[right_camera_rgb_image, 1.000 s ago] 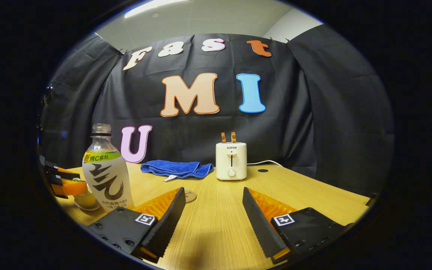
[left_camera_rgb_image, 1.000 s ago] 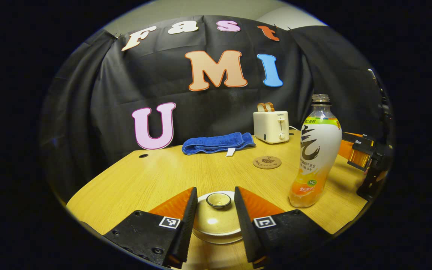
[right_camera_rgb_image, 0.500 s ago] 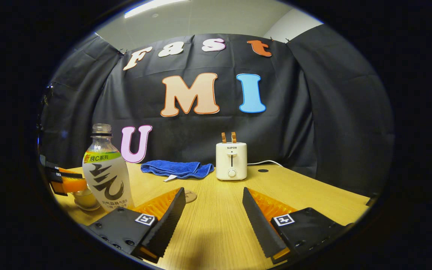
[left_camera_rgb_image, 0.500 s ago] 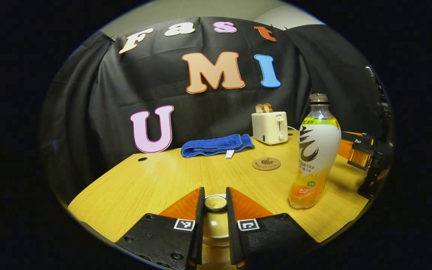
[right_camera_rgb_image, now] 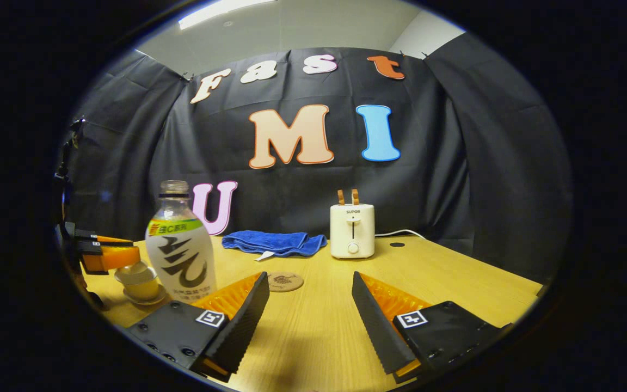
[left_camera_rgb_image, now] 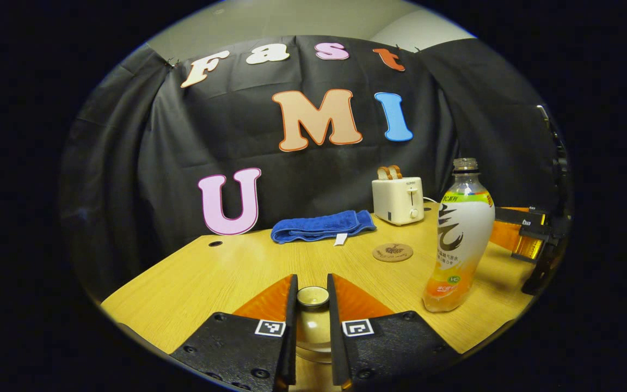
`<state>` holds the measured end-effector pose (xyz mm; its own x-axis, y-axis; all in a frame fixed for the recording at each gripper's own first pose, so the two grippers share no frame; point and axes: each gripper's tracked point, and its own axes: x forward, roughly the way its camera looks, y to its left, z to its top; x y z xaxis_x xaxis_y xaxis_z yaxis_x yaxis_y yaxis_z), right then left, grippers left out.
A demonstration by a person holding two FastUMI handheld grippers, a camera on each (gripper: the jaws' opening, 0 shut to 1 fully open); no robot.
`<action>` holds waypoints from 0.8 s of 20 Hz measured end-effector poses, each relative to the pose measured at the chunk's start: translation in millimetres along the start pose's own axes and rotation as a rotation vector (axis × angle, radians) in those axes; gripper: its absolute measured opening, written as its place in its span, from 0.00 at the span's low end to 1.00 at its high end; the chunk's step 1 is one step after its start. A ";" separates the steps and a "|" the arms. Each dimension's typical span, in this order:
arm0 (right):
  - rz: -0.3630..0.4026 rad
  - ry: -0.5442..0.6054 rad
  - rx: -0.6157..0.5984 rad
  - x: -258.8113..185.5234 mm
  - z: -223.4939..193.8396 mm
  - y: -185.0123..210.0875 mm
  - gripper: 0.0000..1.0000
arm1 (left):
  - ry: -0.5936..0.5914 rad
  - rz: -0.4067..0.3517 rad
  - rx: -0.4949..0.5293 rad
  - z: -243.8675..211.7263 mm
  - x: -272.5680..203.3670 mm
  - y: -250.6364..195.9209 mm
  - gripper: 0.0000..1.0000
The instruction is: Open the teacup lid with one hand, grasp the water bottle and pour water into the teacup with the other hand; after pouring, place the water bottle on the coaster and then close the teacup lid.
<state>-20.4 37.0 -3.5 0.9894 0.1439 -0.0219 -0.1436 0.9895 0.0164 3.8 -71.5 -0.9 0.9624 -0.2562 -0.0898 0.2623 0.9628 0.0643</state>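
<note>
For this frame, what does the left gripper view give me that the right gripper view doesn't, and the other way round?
Left gripper view: the left gripper seen from behind, jaws shut on the lid knob, with the right gripper beyond the water bottle.

Right gripper view: the right gripper's own jaws open over the table, holding nothing, and the teacup side-on on its saucer beneath the left gripper.

Both: the water bottle upright, the coaster, the blue towel and the toaster.
</note>
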 end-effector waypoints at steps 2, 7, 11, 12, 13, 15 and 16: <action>0.035 0.006 0.001 -8.0 -0.9 11.5 0.95 | -0.006 0.007 -0.006 1.4 -2.2 1.2 0.23; 0.121 0.004 -0.015 -28.8 -0.3 38.8 0.95 | -0.024 0.025 -0.008 7.5 -10.1 5.8 0.23; 0.184 0.013 -0.006 -40.9 -2.5 57.5 0.95 | -0.023 0.025 -0.012 7.2 -12.7 5.7 0.23; 0.199 0.014 -0.002 -41.9 -2.8 62.5 0.94 | -0.022 0.026 -0.014 6.8 -12.8 5.8 0.23; 0.212 0.014 -0.001 -43.8 -3.3 67.3 0.94 | -0.021 0.026 -0.017 5.4 -13.3 6.6 0.23; 0.231 0.018 -0.005 -44.4 -3.8 75.9 0.98 | -0.021 0.028 -0.024 4.5 -15.2 8.5 0.23; 0.242 0.023 -0.003 -44.1 -5.9 81.2 0.98 | -0.023 0.031 -0.027 5.3 -16.1 10.2 0.23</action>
<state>-75.8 111.1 -7.1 0.9254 0.3770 -0.0402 -0.3764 0.9262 0.0211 -8.6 -58.0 6.4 0.9714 -0.2281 -0.0657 0.2309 0.9721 0.0402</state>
